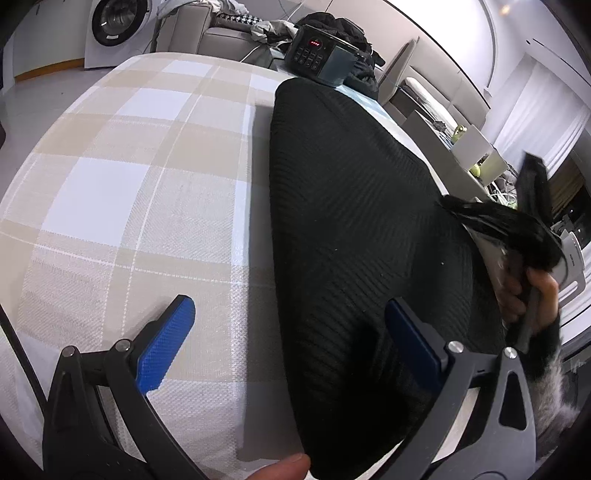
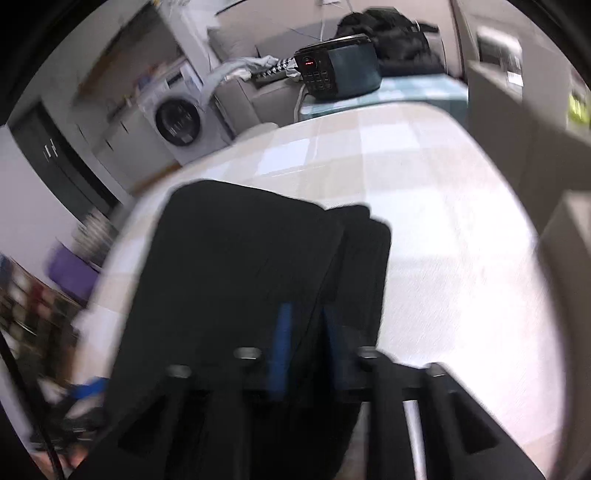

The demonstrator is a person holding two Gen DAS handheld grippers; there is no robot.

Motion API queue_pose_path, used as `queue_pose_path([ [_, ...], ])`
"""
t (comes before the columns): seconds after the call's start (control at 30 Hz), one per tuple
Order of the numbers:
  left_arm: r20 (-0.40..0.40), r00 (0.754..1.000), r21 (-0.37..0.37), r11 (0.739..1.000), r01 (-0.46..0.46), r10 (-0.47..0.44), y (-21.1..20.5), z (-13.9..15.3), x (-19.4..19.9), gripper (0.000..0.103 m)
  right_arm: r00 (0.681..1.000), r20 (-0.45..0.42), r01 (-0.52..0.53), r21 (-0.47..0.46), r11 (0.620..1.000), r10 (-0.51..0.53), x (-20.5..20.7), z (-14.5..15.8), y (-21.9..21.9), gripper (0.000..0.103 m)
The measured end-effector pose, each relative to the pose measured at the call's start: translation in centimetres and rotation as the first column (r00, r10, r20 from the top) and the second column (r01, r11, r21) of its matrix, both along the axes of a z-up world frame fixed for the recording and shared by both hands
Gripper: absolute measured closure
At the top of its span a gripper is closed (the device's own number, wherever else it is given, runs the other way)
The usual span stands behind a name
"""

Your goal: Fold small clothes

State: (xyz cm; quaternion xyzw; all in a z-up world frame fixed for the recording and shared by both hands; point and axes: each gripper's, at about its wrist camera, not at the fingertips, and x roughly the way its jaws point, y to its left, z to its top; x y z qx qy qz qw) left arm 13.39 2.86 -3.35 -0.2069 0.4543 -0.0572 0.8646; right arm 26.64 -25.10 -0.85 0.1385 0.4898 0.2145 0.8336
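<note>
A black ribbed garment [image 1: 354, 229] lies on the checked tablecloth [image 1: 129, 177]. My left gripper [image 1: 291, 325] is open, its blue pads [image 1: 170, 339] apart, one over the cloth and one over the garment's near edge. In the left wrist view my right gripper [image 1: 524, 254] is at the garment's right edge with black fabric bunched in it. In the blurred right wrist view the right gripper [image 2: 306, 332] is shut on a fold of the black garment [image 2: 236, 266], which hangs over the table.
A dark appliance [image 1: 317, 55] with a red display stands at the table's far end; it also shows in the right wrist view [image 2: 336, 74]. A washing machine [image 1: 114, 29], a sofa with clothes [image 1: 229, 33] and chairs stand beyond.
</note>
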Motion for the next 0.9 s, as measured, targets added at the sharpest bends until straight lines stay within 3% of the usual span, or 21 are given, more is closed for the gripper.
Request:
queue_pose_path([
  [0.07, -0.003, 1.0, -0.011, 1.0, -0.006, 0.006, 0.3, -0.2, 0.1, 0.002, 0.999, -0.04, -0.002, 0.126, 0.992, 0.007, -1.6, 0.0, -1.3, 0.051],
  [0.13, 0.001, 1.0, -0.022, 1.0, -0.001, 0.001, 0.4, -0.2, 0.1, 0.002, 0.997, -0.063, -0.026, 0.168, 0.985, 0.037, -3.7, 0.0, -1.4, 0.051],
  [0.3, 0.0, 1.0, -0.054, 0.999, 0.009, -0.009, 0.3, -0.2, 0.1, 0.002, 0.996, -0.072, -0.05, 0.111, 0.993, 0.058, -6.6, -0.3, -0.9, 0.051],
  [0.37, -0.002, 1.0, -0.05, 0.999, 0.004, -0.004, 0.3, -0.1, -0.1, 0.002, 0.994, -0.088, -0.054, 0.097, 0.994, 0.063, -7.5, -0.5, -0.9, 0.057],
  [0.5, 0.002, 1.0, -0.058, 0.998, 0.004, -0.004, 0.2, 0.2, -0.7, 0.002, 0.991, -0.076, -0.105, 0.092, 0.99, 0.112, -7.0, 0.0, -0.6, 0.084],
  [0.53, 0.005, 1.0, -0.058, 0.998, 0.005, -0.004, 0.1, 0.3, -0.9, 0.002, 0.989, -0.075, -0.121, 0.084, 0.989, 0.128, -7.6, 0.4, -0.5, 0.086],
  [0.6, 0.015, 1.0, -0.053, 0.999, 0.008, -0.007, 0.0, 0.6, -1.2, 0.002, 0.986, -0.068, -0.146, 0.077, 0.986, 0.152, -8.4, 1.0, -0.6, 0.086],
  [0.7, 0.024, 1.0, -0.047, 0.999, 0.015, -0.014, -0.2, 0.9, -1.6, 0.002, 0.976, -0.116, -0.176, 0.097, 0.98, 0.186, -10.7, 0.2, -1.5, 0.073],
  [0.77, 0.021, 1.0, -0.045, 0.999, 0.019, -0.018, -0.2, 0.8, -1.6, 0.002, 0.975, -0.1, -0.188, 0.099, 0.977, 0.198, -12.3, -0.1, -2.2, 0.073],
  [0.8, 0.019, 1.0, -0.045, 0.999, 0.021, -0.02, -0.3, 0.7, -1.6, 0.002, 0.975, -0.086, -0.195, 0.095, 0.976, 0.203, -13.0, -0.3, -2.0, 0.074],
  [0.9, 0.01, 1.0, -0.04, 0.999, 0.027, -0.026, -0.6, 0.5, -1.6, 0.002, 0.973, -0.002, -0.23, 0.071, 0.971, 0.231, -14.0, 0.7, -1.6, 0.092],
])
